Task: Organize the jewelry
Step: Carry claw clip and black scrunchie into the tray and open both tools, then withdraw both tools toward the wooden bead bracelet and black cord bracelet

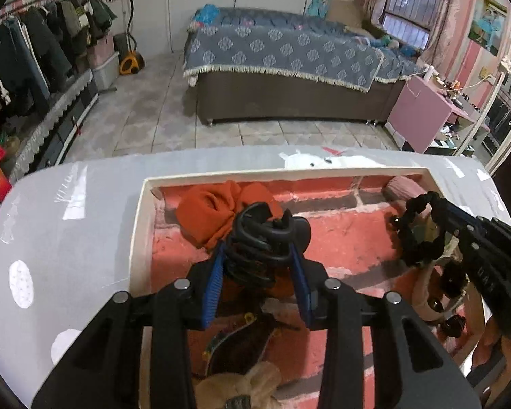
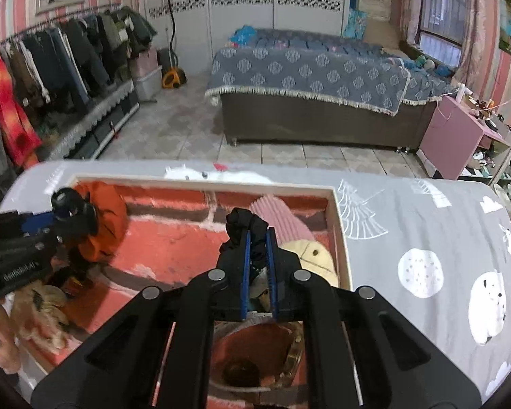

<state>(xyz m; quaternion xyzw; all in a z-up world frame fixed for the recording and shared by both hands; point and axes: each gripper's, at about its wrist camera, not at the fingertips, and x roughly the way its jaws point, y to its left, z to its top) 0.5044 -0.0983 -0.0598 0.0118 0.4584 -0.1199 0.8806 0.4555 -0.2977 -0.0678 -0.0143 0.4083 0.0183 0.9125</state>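
A shallow white-rimmed tray (image 1: 138, 238) with a red brick-pattern floor sits on the grey table. My left gripper (image 1: 257, 259) is shut on a black claw hair clip (image 1: 262, 235) above the tray's left part, in front of an orange scrunchie (image 1: 214, 211). My right gripper (image 2: 257, 255) is shut on a black scrunchie (image 2: 247, 228) above the tray's right part; it shows in the left wrist view (image 1: 422, 225) too. A pink ribbed scrunchie (image 2: 279, 218) and a cream one (image 2: 313, 255) lie beneath it.
A beige fluffy hair piece (image 2: 37, 313) and other dark accessories (image 1: 242, 337) lie at the tray's near side. The grey patterned tablecloth (image 2: 426, 238) spreads to the right. A bed (image 1: 282, 58), clothes rack (image 1: 34, 51) and pink side table (image 1: 422, 112) stand beyond.
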